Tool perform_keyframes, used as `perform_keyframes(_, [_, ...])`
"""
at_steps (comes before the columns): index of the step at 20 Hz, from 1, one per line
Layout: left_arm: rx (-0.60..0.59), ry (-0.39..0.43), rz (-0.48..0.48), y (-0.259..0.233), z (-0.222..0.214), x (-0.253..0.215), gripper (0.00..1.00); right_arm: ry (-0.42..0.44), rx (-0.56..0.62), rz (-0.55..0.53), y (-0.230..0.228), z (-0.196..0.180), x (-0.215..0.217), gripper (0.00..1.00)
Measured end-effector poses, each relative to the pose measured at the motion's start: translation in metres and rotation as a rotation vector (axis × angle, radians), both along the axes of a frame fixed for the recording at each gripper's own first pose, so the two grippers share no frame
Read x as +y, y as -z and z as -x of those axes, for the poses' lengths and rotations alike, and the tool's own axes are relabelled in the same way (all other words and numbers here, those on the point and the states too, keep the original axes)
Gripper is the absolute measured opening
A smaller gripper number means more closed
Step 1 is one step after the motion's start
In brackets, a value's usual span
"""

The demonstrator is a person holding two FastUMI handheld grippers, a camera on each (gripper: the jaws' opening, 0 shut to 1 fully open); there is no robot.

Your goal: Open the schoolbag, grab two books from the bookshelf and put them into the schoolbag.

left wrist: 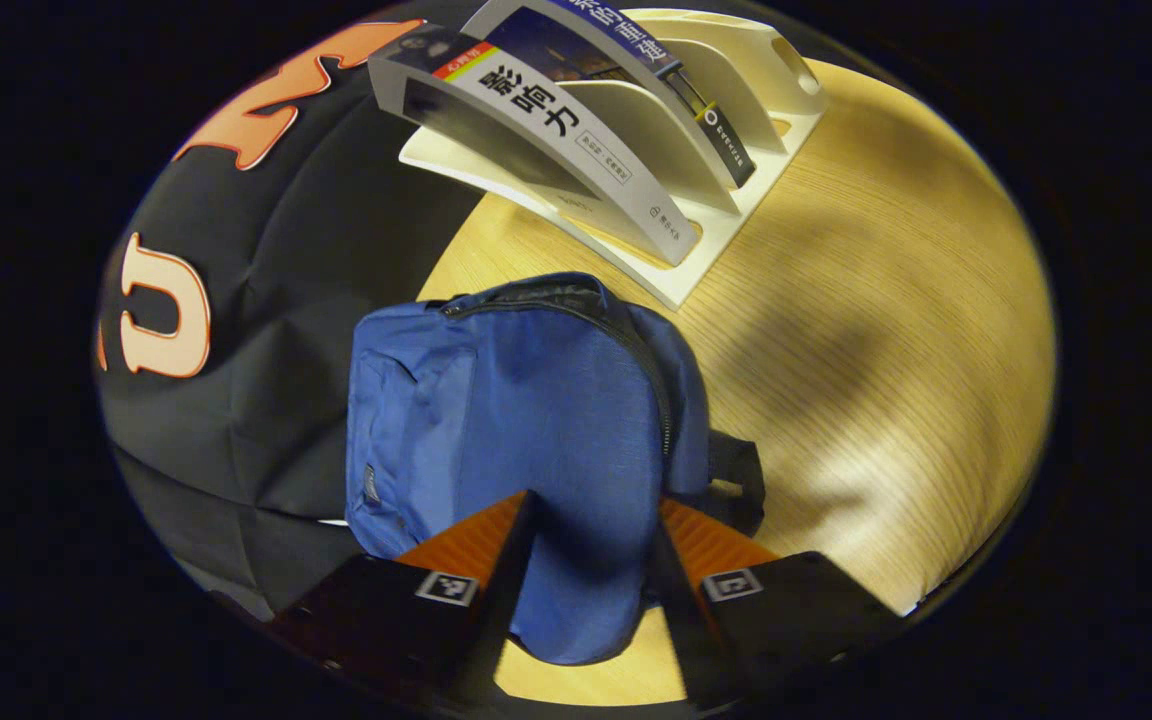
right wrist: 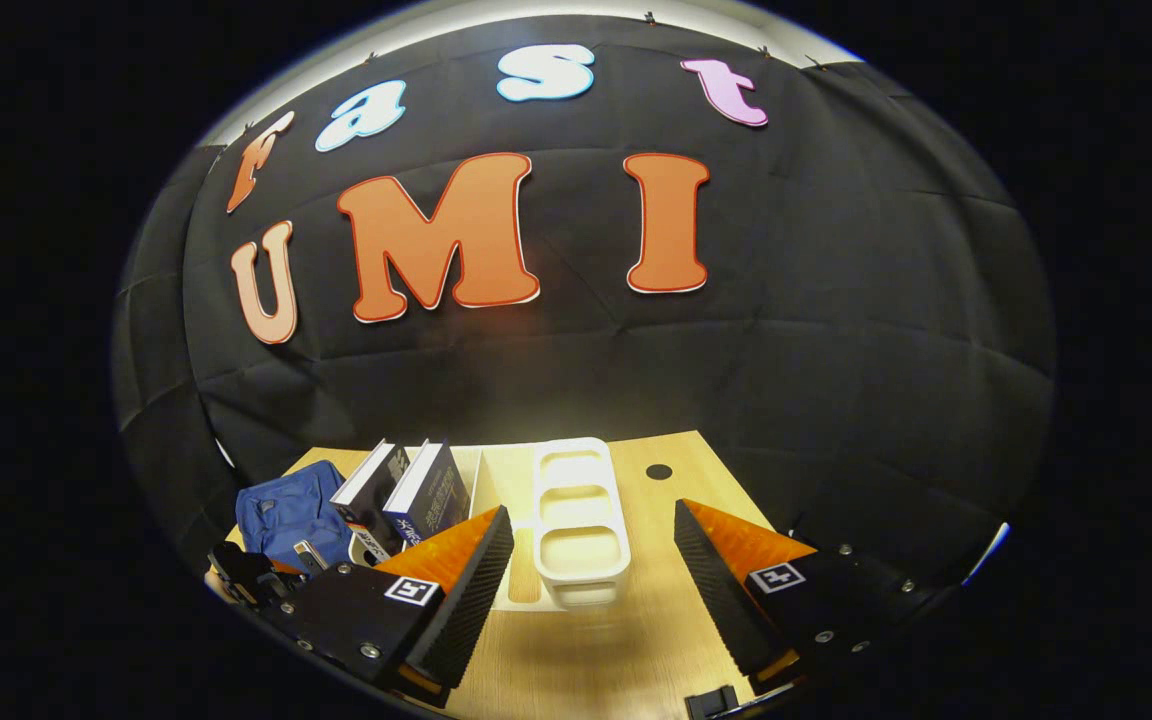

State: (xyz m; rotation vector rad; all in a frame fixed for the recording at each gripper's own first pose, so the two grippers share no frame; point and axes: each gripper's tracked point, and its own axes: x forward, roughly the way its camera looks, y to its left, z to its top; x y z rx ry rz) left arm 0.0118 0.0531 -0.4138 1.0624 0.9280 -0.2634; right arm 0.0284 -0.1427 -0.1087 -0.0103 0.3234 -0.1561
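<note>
The schoolbag (left wrist: 526,420) is seen lying on the wooden table (left wrist: 886,330), zipper (left wrist: 626,330) apparently closed along its curved edge. The bookshelf (left wrist: 736,170) stands just beyond it, with two books (left wrist: 556,130) leaning in its slots.

Risks, as judged:
- The bag is soft and unanchored. If the zipper pull is tugged without the fabric being held, the whole bag is likely to be dragged across the table rather than opened.
- The pull tab is small and cannot be made out clearly; a miss or a pinch on cloth alone is possible.
- The bag sits near the shelf; a dragged bag could be pushed against it and the leaning books tipped.

Pose: the left gripper (left wrist: 591,560) is held low over the near end of the bag, pointed along it toward the shelf, fingers spread wide with the fabric between them but not clamped. The right gripper (right wrist: 591,560) is held apart from the bag, level above the table and facing the shelf's empty slots (right wrist: 581,520), fingers likewise spread, nothing held.
</note>
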Motion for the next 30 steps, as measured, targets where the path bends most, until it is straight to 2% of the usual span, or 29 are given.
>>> perform_keyframes(1, [-0.035,-0.002,-0.035,-0.009,-0.005,0.003,0.5,0.001,0.001,-0.001,0.001,0.001,-0.001,0.97])
perform_keyframes(2, [-0.039,0.009,-0.031,-0.01,-0.009,0.002,0.3,0.001,0.002,-0.002,0.001,0.001,0.0,0.97])
perform_keyframes(3, [-0.049,-0.013,-0.028,-0.012,-0.006,0.004,0.1,0.0,0.003,-0.003,0.001,0.002,0.0,0.97])
perform_keyframes(4, [-0.046,-0.013,-0.013,-0.015,-0.006,0.001,0.06,-0.003,0.0,-0.002,-0.001,0.001,0.002,0.97])
perform_keyframes(9, [-0.029,-0.043,0.036,-0.033,-0.01,0.005,0.04,-0.042,-0.009,-0.018,-0.002,-0.002,0.017,0.97])
perform_keyframes(14, [0.059,-0.06,0.169,-0.06,-0.015,0.002,0.04,-0.077,-0.045,-0.067,-0.019,-0.011,0.047,0.97])
perform_keyframes(16, [0.124,-0.071,0.26,-0.069,-0.019,0.003,0.04,-0.126,-0.033,-0.143,-0.025,-0.015,0.079,0.96])
perform_keyframes(18, [0.199,-0.053,0.336,-0.081,-0.021,0.008,0.04,-0.167,-0.052,-0.298,-0.04,-0.022,0.115,0.96])
perform_keyframes(19, [0.234,-0.034,0.37,-0.088,-0.024,0.013,0.04,-0.159,-0.07,-0.377,-0.047,-0.029,0.13,0.96])
perform_keyframes(21, [0.302,0.011,0.415,-0.095,-0.03,0.024,0.04,-0.122,-0.109,-0.422,-0.059,-0.043,0.154,0.96])
perform_keyframes(23, [0.361,0.06,0.457,-0.094,-0.033,0.03,0.04,-0.191,-0.129,-0.465,-0.065,-0.05,0.198,0.96])
perform_keyframes(24, [0.386,0.082,0.476,-0.093,-0.033,0.032,0.04,-0.239,-0.142,-0.539,-0.074,-0.054,0.225,0.96])
perform_keyframes(25, [0.412,0.104,0.491,-0.09,-0.033,0.035,0.05,-0.289,-0.183,-0.644,-0.088,-0.056,0.246,0.97])
perform_keyframes(26, [0.434,0.127,0.504,-0.088,-0.032,0.037,0.04,-0.287,-0.247,-0.732,-0.105,-0.063,0.258,0.97])
perform_keyframes(27, [0.451,0.147,0.512,-0.084,-0.033,0.04,0.04,-0.276,-0.32,-0.76,-0.118,-0.072,0.261,0.95])
perform_keyframes(29, [0.479,0.18,0.527,-0.078,-0.034,0.043,0.04,-0.179,-0.448,-0.686,-0.131,-0.086,0.241,0.93])
perform_keyframes(30, [0.487,0.189,0.54,-0.076,-0.034,0.044,0.05,-0.17,-0.53,-0.713,-0.147,-0.088,0.234,1.0])
